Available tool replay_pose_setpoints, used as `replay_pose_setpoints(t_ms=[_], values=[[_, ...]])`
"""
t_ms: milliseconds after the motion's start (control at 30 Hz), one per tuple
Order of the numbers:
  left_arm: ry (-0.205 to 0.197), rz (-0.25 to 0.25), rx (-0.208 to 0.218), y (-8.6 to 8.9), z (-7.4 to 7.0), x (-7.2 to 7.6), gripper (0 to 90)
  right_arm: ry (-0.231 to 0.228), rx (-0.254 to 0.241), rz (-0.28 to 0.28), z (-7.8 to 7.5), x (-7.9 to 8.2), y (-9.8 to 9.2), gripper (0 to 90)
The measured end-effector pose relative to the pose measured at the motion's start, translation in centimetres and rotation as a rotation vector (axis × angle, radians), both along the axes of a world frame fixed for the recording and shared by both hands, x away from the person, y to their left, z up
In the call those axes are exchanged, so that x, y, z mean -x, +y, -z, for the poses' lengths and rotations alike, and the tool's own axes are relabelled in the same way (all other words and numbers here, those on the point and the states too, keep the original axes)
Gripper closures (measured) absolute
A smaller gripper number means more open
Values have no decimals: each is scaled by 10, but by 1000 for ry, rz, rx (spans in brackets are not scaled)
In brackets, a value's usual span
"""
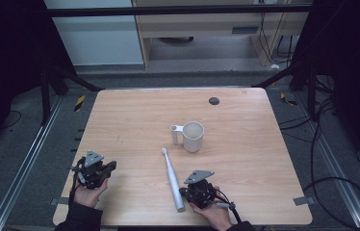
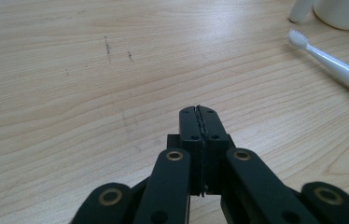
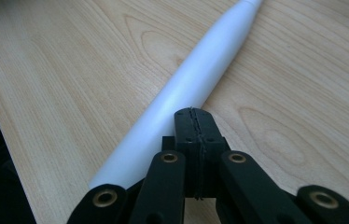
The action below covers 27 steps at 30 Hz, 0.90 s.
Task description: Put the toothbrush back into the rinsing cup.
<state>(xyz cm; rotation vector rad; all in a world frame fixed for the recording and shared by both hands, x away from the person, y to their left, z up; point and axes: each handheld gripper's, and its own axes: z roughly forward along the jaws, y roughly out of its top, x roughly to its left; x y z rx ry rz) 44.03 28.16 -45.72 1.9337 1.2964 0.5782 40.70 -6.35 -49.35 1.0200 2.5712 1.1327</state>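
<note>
A white electric toothbrush (image 1: 172, 179) lies flat on the wooden table (image 1: 135, 120), bristles toward a cream mug (image 1: 192, 135) that stands upright just beyond it. My right gripper (image 1: 186, 191) is shut and empty, its tip right beside the toothbrush handle (image 3: 186, 88) near the thick end; I cannot tell if it touches. My left gripper (image 1: 111, 166) rests at the table's front left, shut with nothing in it (image 2: 198, 109). From there the brush head (image 2: 298, 38) and the mug's base (image 2: 345, 14) lie off to the upper right.
A small dark round disc (image 1: 213, 100) sits near the table's far edge. A metal frame and loose cables (image 1: 322, 144) run along the table's sides. The table's front edge is close behind both hands.
</note>
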Motion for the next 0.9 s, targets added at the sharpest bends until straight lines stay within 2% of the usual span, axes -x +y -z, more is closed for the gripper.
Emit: replay_pose_setpoints(t_ms=[333, 567, 633, 667, 700, 733, 767, 800, 833, 867, 900], values=[[-1, 2, -2, 0, 0, 0, 897, 1, -9, -14, 2, 2, 7, 900], [-1, 7, 1, -2, -1, 0, 897, -10, -19, 1, -1, 2, 4, 900], [-3, 17, 6, -4, -2, -1, 897, -40, -29, 32, -8, 0, -7, 900], [-3, 17, 6, -4, -2, -1, 897, -40, -29, 32, -8, 0, -7, 900], [-4, 24, 5, -7, -3, -1, 897, -64, -37, 67, -13, -3, -19, 900], [-4, 24, 5, -7, -3, -1, 897, -64, -37, 67, -13, -3, -19, 900], [-8, 36, 2, -13, -5, -2, 897, -97, -34, 117, -20, -6, -34, 900], [-8, 36, 2, -13, -5, -2, 897, -97, -34, 117, -20, -6, -34, 900], [-11, 42, 2, -16, -6, -2, 897, -129, -32, 173, -26, -10, -52, 900], [-13, 49, -2, -19, -7, -3, 897, -129, -32, 173, -26, -10, -52, 900], [-13, 59, -10, -22, -8, -4, 898, -149, -30, 204, -29, -12, -62, 900]])
